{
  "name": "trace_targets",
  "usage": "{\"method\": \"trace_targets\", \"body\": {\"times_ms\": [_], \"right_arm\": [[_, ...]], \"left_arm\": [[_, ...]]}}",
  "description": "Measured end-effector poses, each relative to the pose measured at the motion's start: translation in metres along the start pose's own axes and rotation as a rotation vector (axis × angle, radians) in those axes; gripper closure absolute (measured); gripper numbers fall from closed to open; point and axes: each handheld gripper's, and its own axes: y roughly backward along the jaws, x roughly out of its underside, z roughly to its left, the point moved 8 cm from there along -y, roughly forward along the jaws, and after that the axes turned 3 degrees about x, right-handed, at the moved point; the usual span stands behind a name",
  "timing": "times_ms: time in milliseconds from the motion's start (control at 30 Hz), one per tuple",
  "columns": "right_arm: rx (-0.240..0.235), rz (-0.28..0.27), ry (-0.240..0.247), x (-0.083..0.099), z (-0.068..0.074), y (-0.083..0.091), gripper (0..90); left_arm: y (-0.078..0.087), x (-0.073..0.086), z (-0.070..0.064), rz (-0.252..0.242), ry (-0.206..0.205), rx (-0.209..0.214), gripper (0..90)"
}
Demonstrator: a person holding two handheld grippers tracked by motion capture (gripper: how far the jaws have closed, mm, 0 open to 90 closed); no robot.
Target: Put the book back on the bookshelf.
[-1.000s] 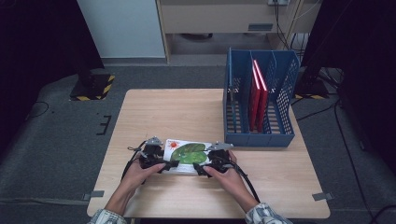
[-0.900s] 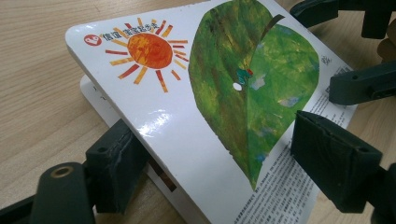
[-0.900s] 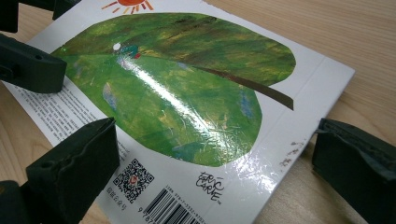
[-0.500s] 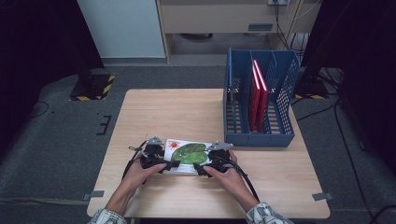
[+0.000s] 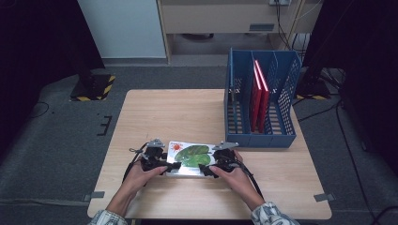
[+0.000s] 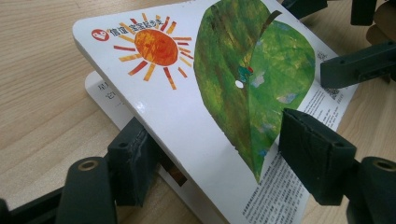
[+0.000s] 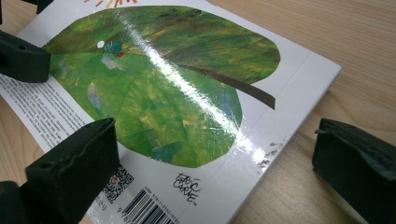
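Observation:
A picture book [image 5: 192, 157] with a green leaf and an orange sun on its white cover lies near the table's front edge. In the left gripper view its cover [image 6: 210, 93] is tilted up off a printed page below. My left gripper [image 6: 219, 135] is open at the book's left end [image 5: 171, 166], one jaw under the raised cover and the other over it. At the book's right end [image 5: 206, 169], my right gripper [image 7: 215, 135] is open too. One of its jaws rests over the cover [image 7: 163, 84] and the other stands off the spine edge above bare wood.
A blue slotted file rack [image 5: 263, 136] stands at the table's right rear and holds two thin red books [image 5: 259, 93] upright. The wooden table [image 5: 178, 112] is bare behind the book. The person's hands and forearms come in from the front edge.

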Motion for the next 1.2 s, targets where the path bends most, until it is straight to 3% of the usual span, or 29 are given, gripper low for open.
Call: {"method": "trace_targets", "body": {"times_ms": [700,967,1200], "right_arm": [[-0.021,0.0,-0.049,-0.0043,-0.0057,0.001,3.4],[0.002,-0.009,-0.01,-0.0063,-0.0048,0.0051,4.2],[-0.035,-0.001,-0.042,-0.0062,-0.0043,0.0011,2.3]], "left_arm": [[0.0046,-0.0009,-0.006,-0.005,-0.051,0.008,37.2],[0.0073,-0.0022,-0.0082,-0.01,-0.073,-0.001,39.3],[0.0076,-0.003,-0.0086,-0.01,-0.083,-0.003,40.7]]}}
